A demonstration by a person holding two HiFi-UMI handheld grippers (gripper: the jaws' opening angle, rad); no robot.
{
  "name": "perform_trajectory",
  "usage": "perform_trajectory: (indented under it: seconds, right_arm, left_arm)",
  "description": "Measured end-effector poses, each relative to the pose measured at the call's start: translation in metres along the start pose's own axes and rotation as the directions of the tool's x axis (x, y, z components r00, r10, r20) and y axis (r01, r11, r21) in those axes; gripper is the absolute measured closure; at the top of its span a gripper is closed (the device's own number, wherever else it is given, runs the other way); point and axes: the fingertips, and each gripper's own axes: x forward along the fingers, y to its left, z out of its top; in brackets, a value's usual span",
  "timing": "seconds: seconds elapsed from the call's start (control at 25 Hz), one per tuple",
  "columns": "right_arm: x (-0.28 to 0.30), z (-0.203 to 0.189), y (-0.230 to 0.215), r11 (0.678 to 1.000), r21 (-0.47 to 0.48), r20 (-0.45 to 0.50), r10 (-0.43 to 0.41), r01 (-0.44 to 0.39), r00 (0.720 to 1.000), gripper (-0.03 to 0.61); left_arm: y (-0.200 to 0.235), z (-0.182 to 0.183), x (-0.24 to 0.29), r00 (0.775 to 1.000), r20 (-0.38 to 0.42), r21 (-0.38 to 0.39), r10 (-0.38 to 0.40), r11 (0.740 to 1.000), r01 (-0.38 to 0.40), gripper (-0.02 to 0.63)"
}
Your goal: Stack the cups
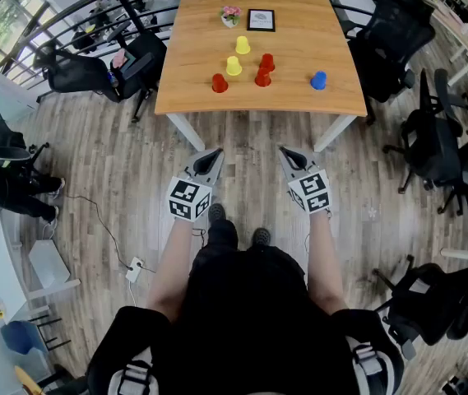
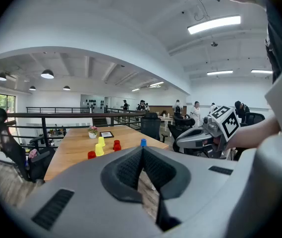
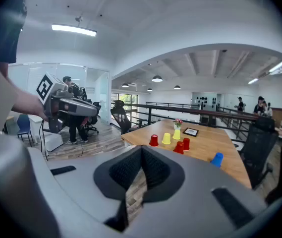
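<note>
Facing small coloured plastic cups (image 1: 234, 66) on a wooden tabletop (image 1: 196, 23) well ahead.
Left hand-held gripper (image 1: 215, 153), right hand-held gripper (image 1: 286, 151): jaws together, empty, equally far.

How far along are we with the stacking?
Done: nothing; the red cups, yellow cups and blue cup all sit unstacked on the table. In hand: nothing; left gripper and right gripper are shut, empty, short of the table. Left: all the stacking.
</note>
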Motion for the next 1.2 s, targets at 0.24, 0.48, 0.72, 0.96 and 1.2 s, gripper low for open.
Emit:
perform_trajectory:
  seconds: [0.24, 0.48, 0.72, 0.96, 1.2]
  right_arm:
    - [-0.008, 0.007, 0.003, 1.0, -0.012, 0.016, 0.007, -0.006, 1.0, 0.569]
    - [-0.011, 0.006, 0.002, 1.0, -0.017, 0.034, -0.002, 0.002, 0.999, 0.571]
    - [-0.006, 0.015, 0.007, 0.997, -0.064, 0.046, 0.034, -0.031, 0.998, 0.437]
    - [-0.005, 0.024, 0.008, 0.995, -0.085, 0.075, 0.048, -0.042, 0.996, 0.297]
    - [-0.005, 0.03, 0.001, 0.997, -0.075, 0.103, 0.03, -0.022, 0.994, 0.258]
  left_arm:
    - [-0.01, 0.0, -0.004, 1.0, 0.0, 0.01, 0.009, 1.0, -0.009, 0.594]
    - [-0.019, 0.0, -0.003, 1.0, -0.003, 0.025, 0.007, 1.0, -0.007, 0.594]
    - [-0.025, 0.007, 0.001, 1.0, 0.007, 0.048, -0.007, 0.999, 0.007, 0.573]
    - [-0.024, 0.006, 0.01, 1.0, -0.009, 0.071, -0.001, 0.997, 0.002, 0.397]
    - [-0.021, 0.012, 0.01, 1.0, -0.006, 0.081, 0.014, 0.997, -0.013, 0.377]
